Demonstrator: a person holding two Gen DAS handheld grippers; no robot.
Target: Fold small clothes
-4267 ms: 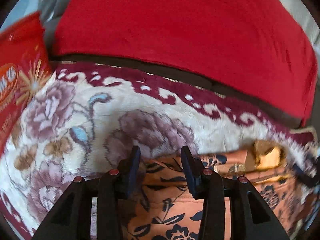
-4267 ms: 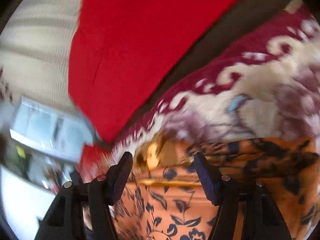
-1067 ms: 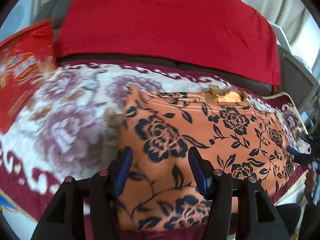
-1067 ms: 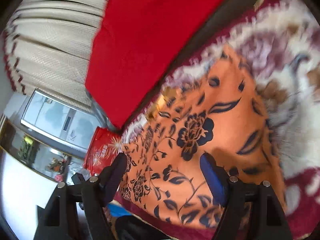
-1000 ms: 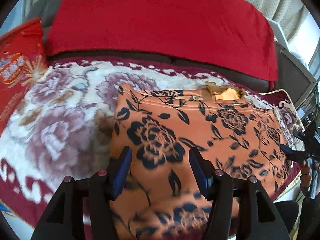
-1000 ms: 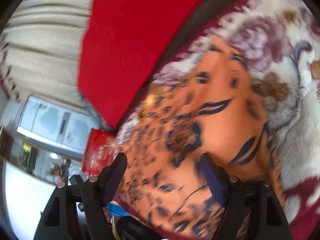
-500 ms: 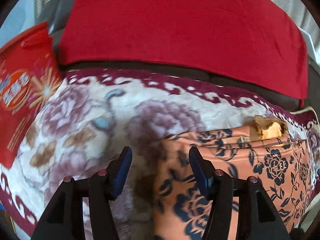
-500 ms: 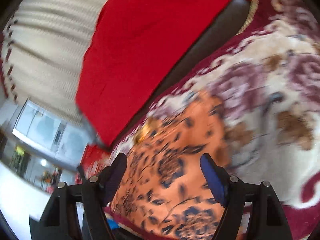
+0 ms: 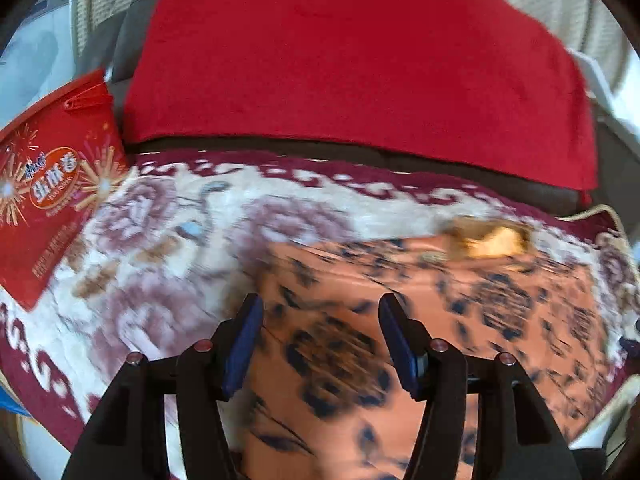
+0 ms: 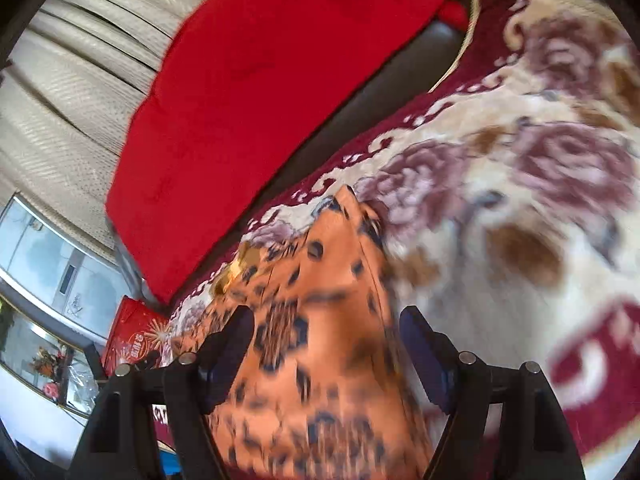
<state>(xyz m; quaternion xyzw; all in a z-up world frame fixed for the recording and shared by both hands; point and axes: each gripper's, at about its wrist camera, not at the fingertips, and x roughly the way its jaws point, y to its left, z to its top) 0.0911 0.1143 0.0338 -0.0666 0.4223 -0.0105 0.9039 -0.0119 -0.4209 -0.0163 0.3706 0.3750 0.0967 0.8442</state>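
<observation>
An orange garment with dark blue flowers [image 9: 460,312] lies flat on a cream and maroon floral blanket [image 9: 168,240], a tan label [image 9: 490,238] at its far edge. My left gripper [image 9: 320,312] hovers open over the garment's left part, nothing between its pads. In the right wrist view the same garment [image 10: 320,320] runs under my right gripper [image 10: 326,324], which is open with its right finger near the cloth's right edge and grips nothing. Both views are blurred by motion.
A red cloth [image 9: 352,64] covers the dark sofa back behind the blanket. A red printed bag [image 9: 48,196] stands at the left. Pale curtains [image 10: 80,92] and a glass cabinet [image 10: 40,320] lie beyond. A tip of the other gripper [image 9: 630,346] shows at the garment's right edge.
The left view swung off to the garment's left edge, then came back over its left part. The right view shifted right, so more blanket shows and the garment's right edge sits between the fingers.
</observation>
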